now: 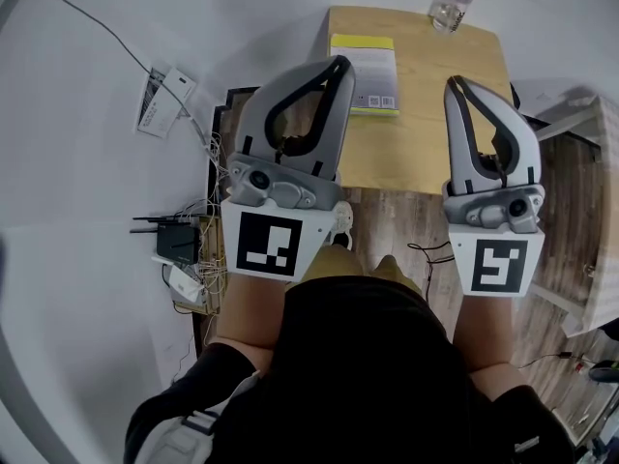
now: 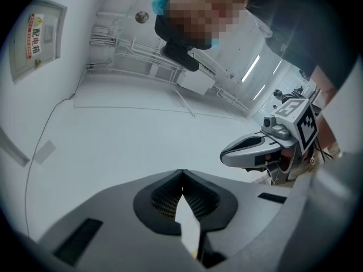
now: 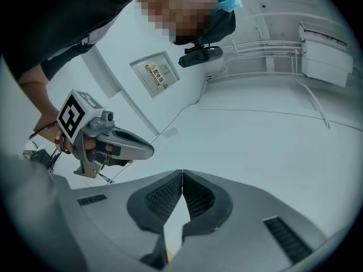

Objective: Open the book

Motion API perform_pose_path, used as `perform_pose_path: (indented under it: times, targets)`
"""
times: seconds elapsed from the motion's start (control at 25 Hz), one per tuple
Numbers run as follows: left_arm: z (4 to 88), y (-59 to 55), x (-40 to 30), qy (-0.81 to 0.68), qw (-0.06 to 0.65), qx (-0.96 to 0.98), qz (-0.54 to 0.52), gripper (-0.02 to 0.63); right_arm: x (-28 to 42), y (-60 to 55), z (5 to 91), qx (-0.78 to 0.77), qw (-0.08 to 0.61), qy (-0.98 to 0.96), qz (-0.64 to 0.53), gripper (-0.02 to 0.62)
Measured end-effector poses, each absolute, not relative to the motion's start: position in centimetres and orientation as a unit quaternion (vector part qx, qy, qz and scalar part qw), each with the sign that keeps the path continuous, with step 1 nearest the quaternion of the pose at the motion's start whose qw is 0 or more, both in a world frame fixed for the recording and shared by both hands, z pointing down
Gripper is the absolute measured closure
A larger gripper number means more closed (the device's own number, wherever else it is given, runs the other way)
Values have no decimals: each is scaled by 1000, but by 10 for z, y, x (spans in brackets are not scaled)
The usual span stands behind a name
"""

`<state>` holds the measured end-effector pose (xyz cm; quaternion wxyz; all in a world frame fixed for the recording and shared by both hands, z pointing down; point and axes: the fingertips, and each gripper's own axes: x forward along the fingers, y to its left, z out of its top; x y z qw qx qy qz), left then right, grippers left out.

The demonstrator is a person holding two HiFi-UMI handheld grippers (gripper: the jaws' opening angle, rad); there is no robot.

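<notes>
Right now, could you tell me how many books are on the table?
1: a closed book at the table's far left corner. The left claw and right claw cover part of it; another could be hidden.

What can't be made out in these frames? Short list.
- Head view: white book with a yellow-green band on the wooden table. The left gripper covers its left edge, and the cover print is too small.
- Head view: clear plastic bottle, its top cut off by the picture's edge.
- Both gripper views: aimed at wall and ceiling, so no book or table.
- Left gripper view: wall sign, print too small.
</notes>
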<state>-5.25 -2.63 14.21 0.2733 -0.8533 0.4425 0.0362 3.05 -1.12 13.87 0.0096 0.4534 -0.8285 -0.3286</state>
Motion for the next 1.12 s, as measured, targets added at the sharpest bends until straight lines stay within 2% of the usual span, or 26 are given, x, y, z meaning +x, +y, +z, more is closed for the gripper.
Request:
perform_pose_path:
  times: [1.12]
  targets:
    - [152, -124, -93, 374, 259, -889, 58, 595, -22, -105, 139, 486, 16, -813, -321, 566]
